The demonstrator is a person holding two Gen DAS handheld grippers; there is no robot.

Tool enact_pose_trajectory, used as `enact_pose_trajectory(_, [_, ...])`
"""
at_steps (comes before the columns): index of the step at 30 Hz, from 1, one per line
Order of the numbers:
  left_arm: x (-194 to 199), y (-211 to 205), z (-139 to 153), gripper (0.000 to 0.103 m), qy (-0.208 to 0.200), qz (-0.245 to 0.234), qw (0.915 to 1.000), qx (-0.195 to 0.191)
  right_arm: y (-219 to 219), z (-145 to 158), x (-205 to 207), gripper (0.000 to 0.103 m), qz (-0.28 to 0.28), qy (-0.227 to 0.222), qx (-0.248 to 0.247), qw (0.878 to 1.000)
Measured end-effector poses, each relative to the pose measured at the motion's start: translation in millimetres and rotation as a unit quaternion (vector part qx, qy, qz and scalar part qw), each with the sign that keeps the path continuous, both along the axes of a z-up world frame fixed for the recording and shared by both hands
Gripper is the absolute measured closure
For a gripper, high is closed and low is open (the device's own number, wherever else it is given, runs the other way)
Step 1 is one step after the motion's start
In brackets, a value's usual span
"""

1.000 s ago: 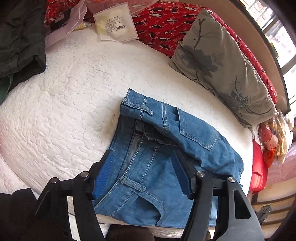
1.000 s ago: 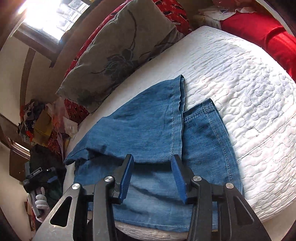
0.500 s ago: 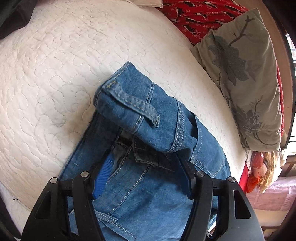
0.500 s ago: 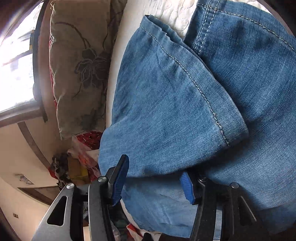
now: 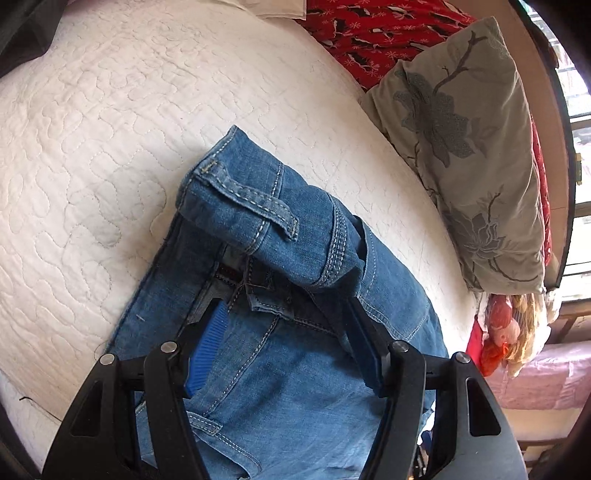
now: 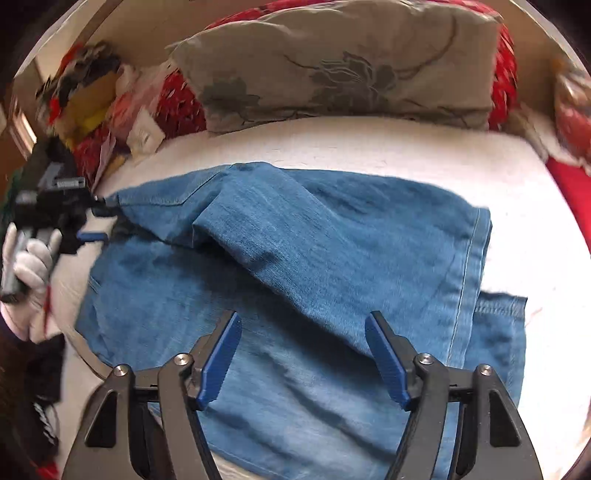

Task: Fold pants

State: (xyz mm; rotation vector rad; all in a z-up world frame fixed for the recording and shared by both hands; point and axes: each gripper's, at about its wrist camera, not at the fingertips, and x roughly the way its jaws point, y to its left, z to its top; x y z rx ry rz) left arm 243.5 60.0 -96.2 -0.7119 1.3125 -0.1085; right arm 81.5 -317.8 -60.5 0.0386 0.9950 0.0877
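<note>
Jeans [image 5: 280,369] lie partly folded on the white quilted bedspread [image 5: 92,155]. In the left wrist view the waistband end is turned back over itself toward 12 o'clock, its belt loop [image 5: 251,206] facing up. The left gripper [image 5: 286,350] sits low over the denim at 6 o'clock, fingers apart, with cloth lying between them; whether the blue pads [image 5: 207,350] press on it cannot be told. In the right wrist view the jeans [image 6: 314,266] spread across the middle, one leg folded across the other, its hem at 3 o'clock. The right gripper [image 6: 303,358] hangs over the near edge at 6 o'clock, fingers wide apart, holding nothing. At 9 o'clock a gloved hand [image 6: 29,266] holds the other gripper at the waistband. A grey flowered pillow [image 6: 343,70] lies at 12 o'clock, against red patterned bedding [image 5: 369,33].
</note>
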Motion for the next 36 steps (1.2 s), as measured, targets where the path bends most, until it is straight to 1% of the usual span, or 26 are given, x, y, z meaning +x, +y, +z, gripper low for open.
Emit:
enact_pose_trajectory(2, [-2.2,5.3,0.0,0.039,0.003,0.019,0.9996,-0.021,23.1,-6.8,5.4,0.03,0.054,-0.008,-0.074,0.996])
enact_pose_trajectory(3, [-1.2,7.2,0.5,0.039,0.003,0.024,0.9993,-0.028,33.1,-11.6,9.0,0.03,0.071,-0.012,-0.108,0.992])
enact_pose_trajectory(4, [0.8,9.3,-0.1,0.039,0.006,0.03,0.9992,-0.027,41.1,-17.7,12.5,0.031,0.084,-0.016,-0.14,0.986])
enact_pose_trajectory(5, [3.2,11.4,-1.5,0.039,0.011,0.037,0.9989,-0.025,46.3,-20.8,17.3,0.032,0.091,-0.02,-0.159,0.983])
enact_pose_trajectory(7, [10.7,14.6,-7.0,0.039,0.02,0.05,0.9983,-0.024,46.0,-26.2,25.5,0.033,0.091,-0.019,-0.166,0.982])
enact_pose_trajectory(8, [15.8,14.5,-10.5,0.039,0.027,0.053,0.998,-0.02,44.7,-27.9,30.8,0.038,0.087,-0.017,-0.166,0.982])
enact_pose_trajectory(9, [20.6,12.5,-15.2,0.039,0.034,0.054,0.9978,-0.014,43.3,-31.3,36.4,0.044,0.085,-0.012,-0.165,0.983])
enact_pose_trajectory(10, [25.7,10.7,-19.4,0.039,0.042,0.055,0.9976,-0.005,40.9,-32.6,41.2,0.066,0.082,-0.003,-0.157,0.984])
enact_pose_trajectory(11, [31.7,7.6,-21.8,0.039,0.046,0.053,0.9975,0.005,39.2,-33.6,49.6,0.085,0.082,0.007,-0.142,0.987])
enact_pose_trajectory(13, [42.1,1.5,-22.1,0.04,0.046,0.048,0.9972,0.036,31.8,-33.0,55.5,0.092,0.078,0.014,-0.123,0.989])
enact_pose_trajectory(14, [45.5,-0.2,-20.0,0.05,0.042,0.046,0.9967,0.052,27.8,-32.2,57.4,0.094,0.077,0.012,-0.112,0.991])
enact_pose_trajectory(15, [47.8,-2.1,-17.3,0.06,0.038,0.043,0.9965,0.06,24.1,-30.1,57.7,0.095,0.076,0.011,-0.103,0.992])
enact_pose_trajectory(16, [49.4,-4.6,-15.1,0.082,0.037,0.033,0.997,0.06,21.8,-26.9,56.7,0.095,0.076,0.009,-0.091,0.993])
enact_pose_trajectory(17, [49.3,-7.4,-12.3,0.089,0.035,0.026,0.9972,0.06,20.4,-23.5,54.8,0.095,0.077,0.006,-0.084,0.993])
enact_pose_trajectory(18, [47.6,-10.1,-6.7,0.089,0.026,0.023,0.9965,0.077,20.6,-20.5,52.2,0.095,0.08,0.002,-0.085,0.993])
enact_pose_trajectory(20, [40.3,-15.9,7.7,0.095,-0.003,0.014,0.9938,0.11,20.8,-15.7,46.7,0.095,0.086,-0.002,-0.079,0.993])
enact_pose_trajectory(24, [16.5,-19.8,38.8,0.096,-0.057,0.009,0.9879,0.144,19.3,-5.5,33.2,0.095,0.086,-0.012,-0.067,0.994])
enact_pose_trajectory(27, [-7.9,-17.4,57.4,0.096,-0.081,0.006,0.9861,0.145,16.5,2.1,18.7,0.095,0.084,-0.02,-0.056,0.995])
enact_pose_trajectory(30, [-33.2,-10.4,67.1,0.096,-0.089,0.011,0.9872,0.132,13.5,9.7,-1.7,0.095,0.087,-0.028,-0.049,0.995])
enact_pose_trajectory(33, [-58.6,-5.5,66.2,0.096,-0.083,0.017,0.9898,0.114,9.5,17.9,-30.7,0.095,0.087,-0.034,-0.035,0.995])
enact_pose_trajectory(36, [-97.5,2.2,53.7,0.096,-0.066,0.015,0.9929,0.098,5.4,20.7,-65.1,0.095,0.087,-0.031,-0.018,0.996])
